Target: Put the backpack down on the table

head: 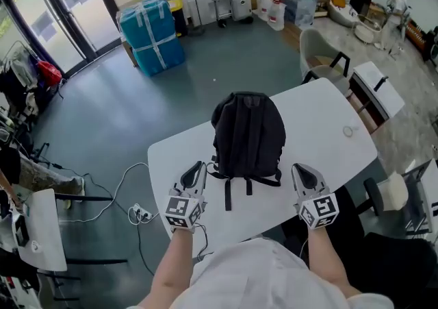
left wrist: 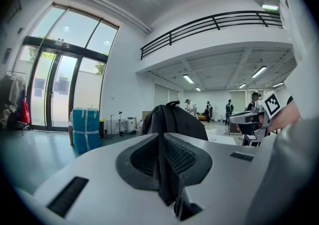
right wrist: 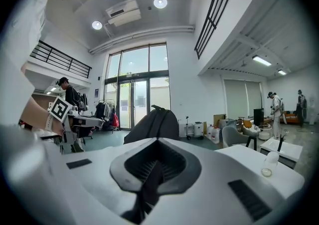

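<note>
A black backpack (head: pixel 248 133) stands on the white table (head: pixel 328 122), its shoulder straps hanging toward me. My left gripper (head: pixel 197 170) is at its near left corner and my right gripper (head: pixel 300 172) at its near right corner. In the left gripper view the left gripper (left wrist: pixel 162 141) has its jaws together on a black strap (left wrist: pixel 167 184), with the backpack (left wrist: pixel 174 119) just beyond. In the right gripper view the right gripper (right wrist: pixel 158 144) is likewise shut on a black strap (right wrist: pixel 147 189), the backpack (right wrist: pixel 154 124) rising behind it.
A small clear cup (head: pixel 349 131) sits on the table at the right. Chairs (head: pixel 321 54) stand beyond the far right corner. A blue wrapped stack (head: pixel 152 33) is on the floor at the back left. Cables (head: pixel 137 212) lie left of the table.
</note>
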The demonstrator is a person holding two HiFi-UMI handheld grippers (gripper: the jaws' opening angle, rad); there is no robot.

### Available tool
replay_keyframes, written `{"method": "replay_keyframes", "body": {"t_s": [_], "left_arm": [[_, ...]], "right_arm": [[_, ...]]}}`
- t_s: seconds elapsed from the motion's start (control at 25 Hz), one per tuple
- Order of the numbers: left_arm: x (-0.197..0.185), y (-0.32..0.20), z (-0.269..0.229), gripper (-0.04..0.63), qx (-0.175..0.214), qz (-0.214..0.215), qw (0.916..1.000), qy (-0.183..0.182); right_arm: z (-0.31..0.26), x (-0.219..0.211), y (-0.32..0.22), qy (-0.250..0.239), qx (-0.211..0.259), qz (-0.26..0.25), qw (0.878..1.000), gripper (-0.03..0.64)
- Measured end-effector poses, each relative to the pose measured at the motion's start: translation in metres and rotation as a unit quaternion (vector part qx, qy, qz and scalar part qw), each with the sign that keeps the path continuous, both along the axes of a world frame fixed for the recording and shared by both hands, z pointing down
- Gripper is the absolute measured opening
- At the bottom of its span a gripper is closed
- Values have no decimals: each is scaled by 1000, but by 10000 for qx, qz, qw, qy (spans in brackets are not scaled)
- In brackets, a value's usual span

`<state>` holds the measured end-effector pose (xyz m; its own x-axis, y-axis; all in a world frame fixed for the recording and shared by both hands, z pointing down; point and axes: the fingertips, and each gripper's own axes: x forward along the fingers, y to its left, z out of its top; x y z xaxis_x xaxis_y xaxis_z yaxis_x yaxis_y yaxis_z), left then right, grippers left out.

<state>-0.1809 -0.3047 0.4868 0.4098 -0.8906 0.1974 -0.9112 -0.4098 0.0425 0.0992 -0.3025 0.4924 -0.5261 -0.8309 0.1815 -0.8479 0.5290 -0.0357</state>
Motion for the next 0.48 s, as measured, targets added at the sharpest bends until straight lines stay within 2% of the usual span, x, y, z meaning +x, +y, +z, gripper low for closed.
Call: {"method": "replay_keyframes", "body": {"t_s": [0.24,0.48], "left_arm": [[-3,-1,-8,52,68,-32,10000,-37],[-12,-3,-16,52,191,-190,9996,-108]], "right_arm": [[-11,11,-3,113,63,100,9999,18],[-21,26,-10,15,174,305,9994,18]]}}
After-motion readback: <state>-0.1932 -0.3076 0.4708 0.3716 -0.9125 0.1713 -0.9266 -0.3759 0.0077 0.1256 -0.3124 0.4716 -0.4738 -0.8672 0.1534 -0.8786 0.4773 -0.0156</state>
